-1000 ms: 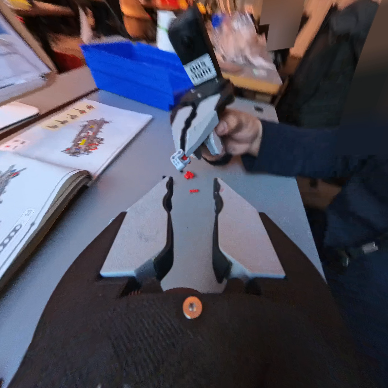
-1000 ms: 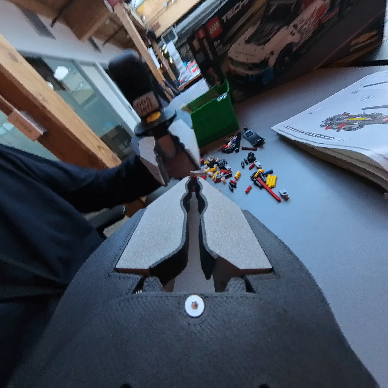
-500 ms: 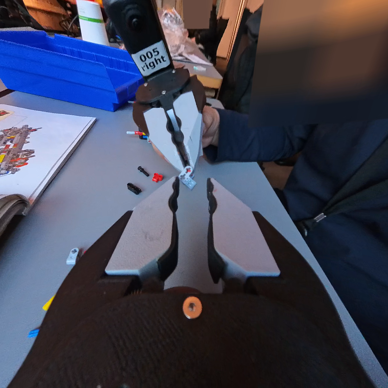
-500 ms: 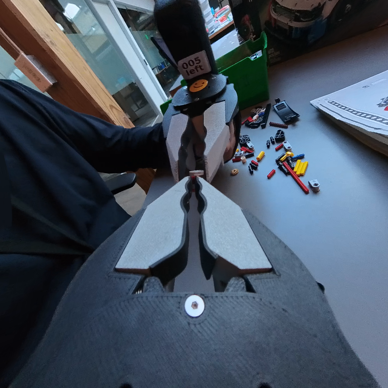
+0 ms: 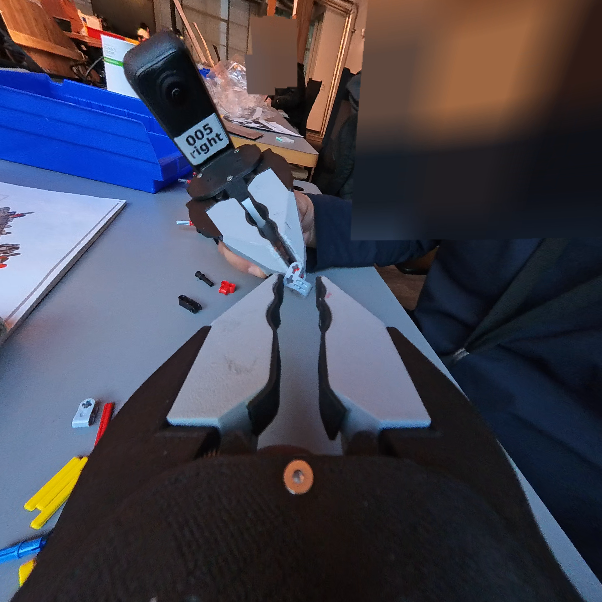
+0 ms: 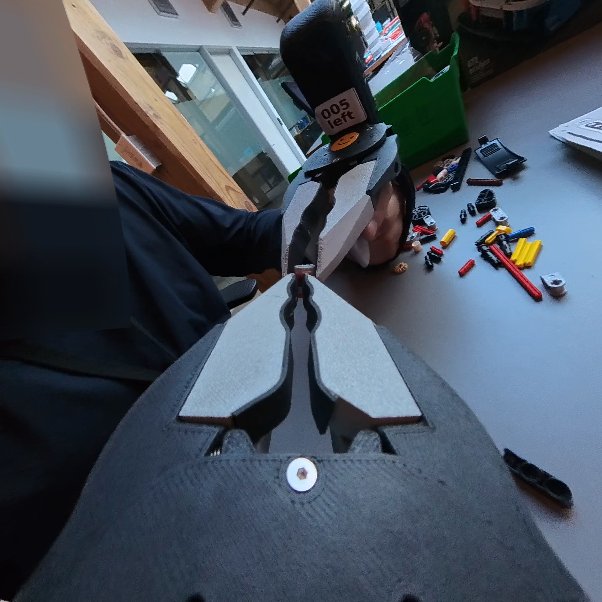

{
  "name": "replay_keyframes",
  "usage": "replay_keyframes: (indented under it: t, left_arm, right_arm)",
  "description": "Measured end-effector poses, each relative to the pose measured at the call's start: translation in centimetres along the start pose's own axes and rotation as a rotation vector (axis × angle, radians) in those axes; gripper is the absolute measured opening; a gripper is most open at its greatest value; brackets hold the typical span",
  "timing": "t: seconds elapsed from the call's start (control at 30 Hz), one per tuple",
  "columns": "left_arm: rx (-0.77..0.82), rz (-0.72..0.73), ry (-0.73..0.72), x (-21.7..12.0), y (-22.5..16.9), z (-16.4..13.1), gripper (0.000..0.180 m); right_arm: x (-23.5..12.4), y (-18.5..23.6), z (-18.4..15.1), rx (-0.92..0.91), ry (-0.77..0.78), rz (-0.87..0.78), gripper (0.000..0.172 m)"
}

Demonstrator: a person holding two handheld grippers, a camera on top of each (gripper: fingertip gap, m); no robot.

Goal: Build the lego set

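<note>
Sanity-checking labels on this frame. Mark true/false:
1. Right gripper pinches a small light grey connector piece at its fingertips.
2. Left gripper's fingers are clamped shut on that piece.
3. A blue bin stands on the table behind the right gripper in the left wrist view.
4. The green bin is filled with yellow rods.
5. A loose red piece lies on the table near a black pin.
1. True: the right gripper is closed on the light grey connector piece.
2. False: the left gripper has a gap at its fingertips; the piece sits between them, unclamped.
3. True: blue bin.
4. False: the yellow rods lie on the table, apart from the green bin.
5. True: red piece, black pin.
</note>
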State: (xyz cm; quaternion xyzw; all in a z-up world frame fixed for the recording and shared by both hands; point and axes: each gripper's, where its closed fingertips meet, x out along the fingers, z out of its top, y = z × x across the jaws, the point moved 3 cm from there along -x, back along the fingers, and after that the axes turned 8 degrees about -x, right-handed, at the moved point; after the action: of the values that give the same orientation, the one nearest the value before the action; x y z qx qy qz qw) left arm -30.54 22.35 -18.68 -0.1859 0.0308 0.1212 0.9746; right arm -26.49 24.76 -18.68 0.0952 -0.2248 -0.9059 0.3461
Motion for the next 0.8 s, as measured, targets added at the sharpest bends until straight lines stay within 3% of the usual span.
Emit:
replay_keyframes:
  t: [0.13,0.23,0.6,0.8]
  left_arm:
    - [0.022,0.004,-0.021,-0.1,-0.1,0.2,0.016]
    - [0.081,0.114,-0.003,0.0,0.7,0.1,0.015]
    - [-0.202,0.311,0.052,0.3,3.4,-1.2,0.015]
    - [-0.274,0.34,0.0,-0.1,3.4,-1.2,0.015]
  right_arm:
    - [0.1,0.1,0.1,0.018,-0.025,0.025,0.0]
    - [-0.3,-0.5,0.2,0.023,-0.037,-0.025,0.0]
    - [-1.0,-3.0,-0.8,-0.238,0.133,-0.386,0.0]
    - [-0.7,-3.2,-0.5,-0.258,0.098,-0.422,0.0]
